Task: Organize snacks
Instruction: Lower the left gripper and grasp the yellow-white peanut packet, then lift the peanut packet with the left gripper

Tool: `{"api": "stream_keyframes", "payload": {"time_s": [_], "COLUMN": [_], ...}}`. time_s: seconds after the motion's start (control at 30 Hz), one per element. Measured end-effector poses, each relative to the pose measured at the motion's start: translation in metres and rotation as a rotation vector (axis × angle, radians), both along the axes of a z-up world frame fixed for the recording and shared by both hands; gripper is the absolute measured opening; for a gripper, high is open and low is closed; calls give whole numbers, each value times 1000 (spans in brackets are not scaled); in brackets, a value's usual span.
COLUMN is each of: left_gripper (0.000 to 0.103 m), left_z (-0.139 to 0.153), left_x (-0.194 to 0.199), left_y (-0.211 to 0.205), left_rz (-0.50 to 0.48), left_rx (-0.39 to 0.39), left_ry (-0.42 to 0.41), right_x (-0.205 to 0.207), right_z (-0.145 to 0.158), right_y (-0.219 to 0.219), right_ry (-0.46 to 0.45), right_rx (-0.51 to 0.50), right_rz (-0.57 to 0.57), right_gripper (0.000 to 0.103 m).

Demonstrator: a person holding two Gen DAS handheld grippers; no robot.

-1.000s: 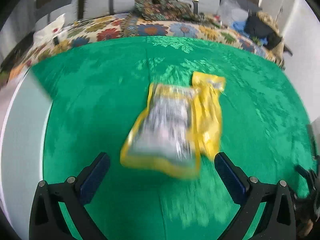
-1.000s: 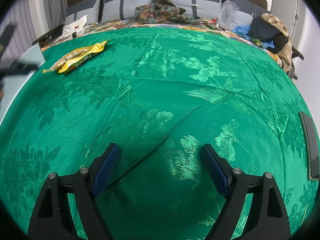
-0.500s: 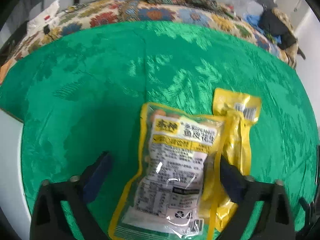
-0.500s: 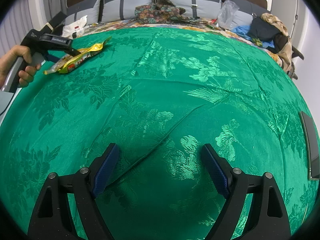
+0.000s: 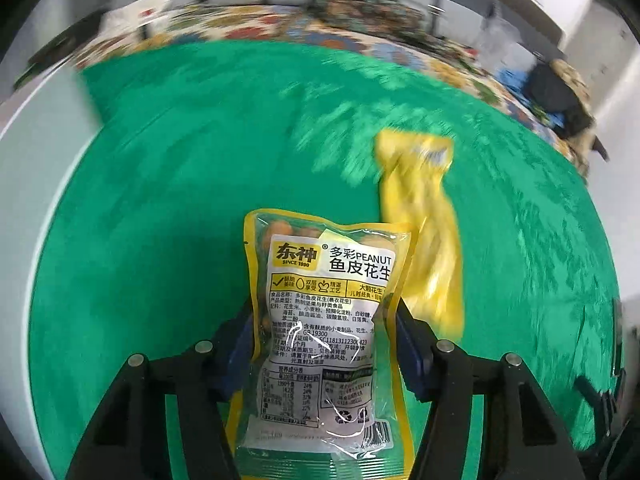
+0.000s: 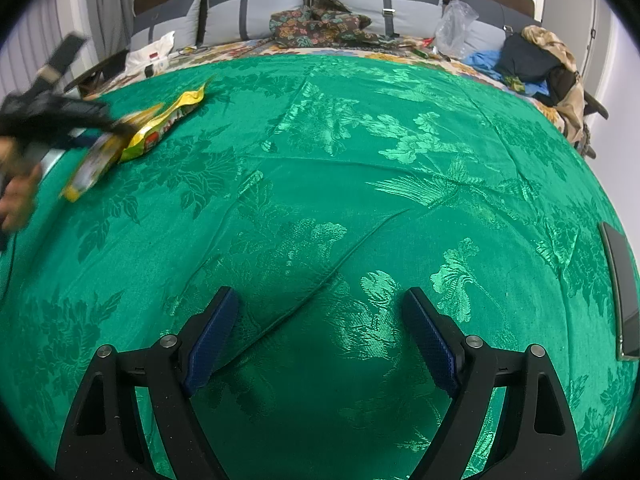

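While clamped between the just-narrowed pads of the left gripper (image 5: 324, 344), peanut packet (image 5: 326, 320) hangs lifted near the left edge of the green-covered bed (image 6: 360, 184), not yet placed. Just beyond, yellow packet (image 5: 424, 240) lies unsorted. Across, right gripper (image 6: 320, 332) hovers wide and empty.

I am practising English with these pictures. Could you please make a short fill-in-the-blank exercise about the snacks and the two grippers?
1. The left gripper has just been closing on the ____ packet.
2. The right gripper holds ____.
3. The cloth under the snacks is ____.
4. The other snack packet on the cloth is ____.

Missing words: peanut; nothing; green; yellow
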State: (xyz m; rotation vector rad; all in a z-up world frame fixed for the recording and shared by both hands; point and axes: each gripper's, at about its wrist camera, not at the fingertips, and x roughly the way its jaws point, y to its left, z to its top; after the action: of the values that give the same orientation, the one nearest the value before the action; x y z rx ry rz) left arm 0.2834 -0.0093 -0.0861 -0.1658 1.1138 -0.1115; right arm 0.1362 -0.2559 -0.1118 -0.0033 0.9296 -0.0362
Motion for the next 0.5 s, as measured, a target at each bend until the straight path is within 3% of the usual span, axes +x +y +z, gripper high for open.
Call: {"api": "stream_keyframes", "payload": {"time_s": [0.13, 0.23, 0.33, 0.4, 0.5], "left_gripper": [60, 62, 71, 83, 89], "left_z": [2, -5, -12, -17, -22], "left_x": [-60, -80, -89, -88, -85], "left_y": [28, 43, 51, 52, 49], "left_rz": [105, 153, 132, 109, 73], "left_rx": [57, 75, 82, 109, 172], "left_ry": [-13, -16, -65, -85, -108], "right_x": [0, 0, 0, 0, 0], "right_z": [0, 0, 0, 0, 0], "right_y": [0, 0, 0, 0, 0], "right_ry": [0, 0, 0, 0, 0], "right_rx": [0, 0, 1, 1, 1], "right_rz": [0, 0, 0, 0, 0], "right_gripper": [87, 87, 87, 87, 87]}}
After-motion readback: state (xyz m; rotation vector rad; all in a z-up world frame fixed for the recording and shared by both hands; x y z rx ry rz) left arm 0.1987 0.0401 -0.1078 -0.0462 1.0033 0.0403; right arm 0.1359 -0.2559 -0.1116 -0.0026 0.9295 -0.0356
